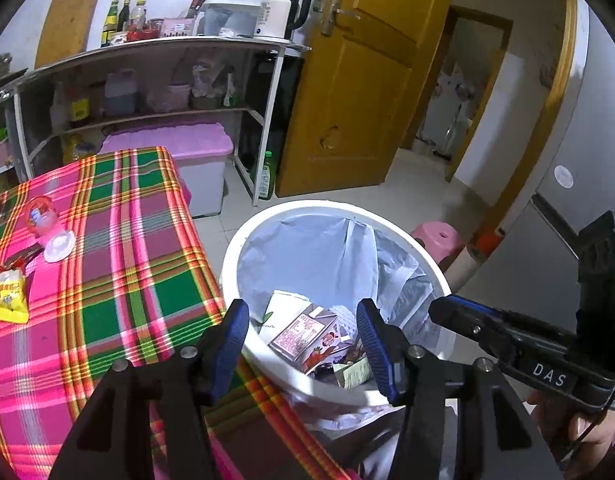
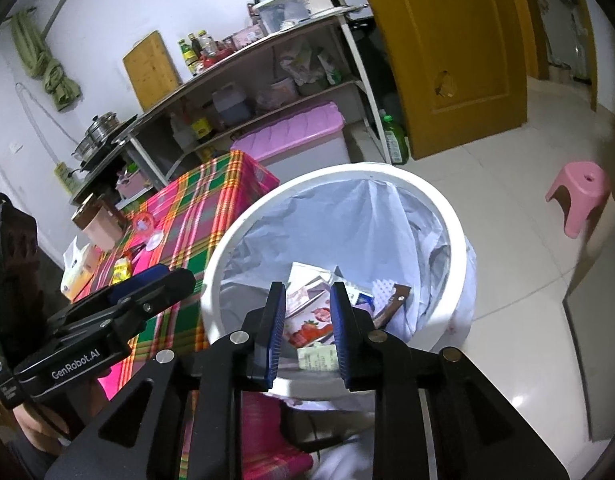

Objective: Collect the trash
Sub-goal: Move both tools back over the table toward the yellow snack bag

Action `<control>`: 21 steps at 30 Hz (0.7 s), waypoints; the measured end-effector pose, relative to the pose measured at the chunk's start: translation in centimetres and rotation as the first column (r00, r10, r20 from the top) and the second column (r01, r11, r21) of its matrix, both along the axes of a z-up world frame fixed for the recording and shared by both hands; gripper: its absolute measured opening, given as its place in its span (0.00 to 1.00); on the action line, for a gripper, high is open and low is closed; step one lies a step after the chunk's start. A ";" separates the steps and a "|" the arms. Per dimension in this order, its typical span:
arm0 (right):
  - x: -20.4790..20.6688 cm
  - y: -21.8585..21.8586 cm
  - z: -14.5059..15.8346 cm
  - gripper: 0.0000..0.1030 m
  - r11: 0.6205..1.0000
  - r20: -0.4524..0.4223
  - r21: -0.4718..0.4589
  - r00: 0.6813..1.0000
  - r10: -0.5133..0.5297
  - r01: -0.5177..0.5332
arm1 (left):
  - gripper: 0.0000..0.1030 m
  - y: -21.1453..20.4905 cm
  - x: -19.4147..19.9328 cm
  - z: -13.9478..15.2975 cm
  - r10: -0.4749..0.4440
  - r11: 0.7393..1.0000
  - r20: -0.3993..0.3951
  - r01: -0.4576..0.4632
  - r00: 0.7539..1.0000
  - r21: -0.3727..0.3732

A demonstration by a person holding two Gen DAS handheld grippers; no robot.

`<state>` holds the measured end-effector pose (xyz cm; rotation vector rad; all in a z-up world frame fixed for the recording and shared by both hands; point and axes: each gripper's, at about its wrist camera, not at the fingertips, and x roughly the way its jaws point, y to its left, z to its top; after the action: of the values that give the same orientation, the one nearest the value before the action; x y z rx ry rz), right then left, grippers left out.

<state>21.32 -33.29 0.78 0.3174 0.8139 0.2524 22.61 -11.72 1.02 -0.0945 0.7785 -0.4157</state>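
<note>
Two grippers, left (image 1: 303,336) and right (image 2: 307,320), hover with parted, empty jaws over the white lined trash bin (image 1: 243,236), while the remaining yellow snack wrapper (image 1: 11,296) lies lengthwise along the plaid-clothed table's (image 1: 139,280) far-left edge, nearer the left gripper.

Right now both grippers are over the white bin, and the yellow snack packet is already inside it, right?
Not quite. Both grippers, left and right, are over the white bin, but the yellow snack packet lies on the plaid tablecloth, as the left wrist view shows.
</note>
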 end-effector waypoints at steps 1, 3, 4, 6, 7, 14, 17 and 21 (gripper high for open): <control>-0.2 0.3 0.2 0.23 1.000 0.006 -0.006 1.000 0.007 -0.007 | 0.54 0.2 -0.2 0.1 0.004 1.000 0.002 -0.004 1.000 -0.001; -0.5 1.0 0.4 0.23 1.000 0.013 -0.014 1.000 0.022 -0.022 | 0.54 0.8 -0.7 0.3 0.014 1.000 0.005 -0.014 1.000 -0.005; -0.6 1.3 0.5 0.23 0.999 0.014 -0.017 0.999 0.032 -0.032 | 0.54 1.2 -1.0 0.4 0.023 1.000 0.007 -0.023 1.000 -0.008; -1.1 2.4 0.7 0.23 0.998 0.022 -0.026 0.998 0.061 -0.061 | 0.54 1.7 -1.4 0.5 0.038 0.999 0.008 -0.038 0.999 -0.010; -1.2 2.7 0.8 0.23 0.997 0.024 -0.030 0.997 0.069 -0.068 | 0.54 2.1 -1.7 0.5 0.046 0.999 0.009 -0.046 0.999 -0.012; -2.3 5.1 1.4 0.23 0.990 0.046 -0.053 0.990 0.131 -0.128 | 0.54 4.5 -3.5 0.8 0.099 0.995 0.012 -0.099 0.995 -0.016; -2.7 6.1 1.7 0.24 0.987 0.057 -0.064 0.987 0.153 -0.149 | 0.54 5.5 -4.3 1.1 0.115 0.993 0.020 -0.115 0.993 -0.021; -3.0 7.1 1.9 0.31 0.983 0.065 -0.072 0.982 0.176 -0.172 | 0.54 6.9 -5.3 1.4 0.138 0.990 0.033 -0.137 0.990 -0.023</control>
<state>18.28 -26.16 2.67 0.1739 0.7786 0.3976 17.35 -4.87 2.40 -0.1587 0.7291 -0.2938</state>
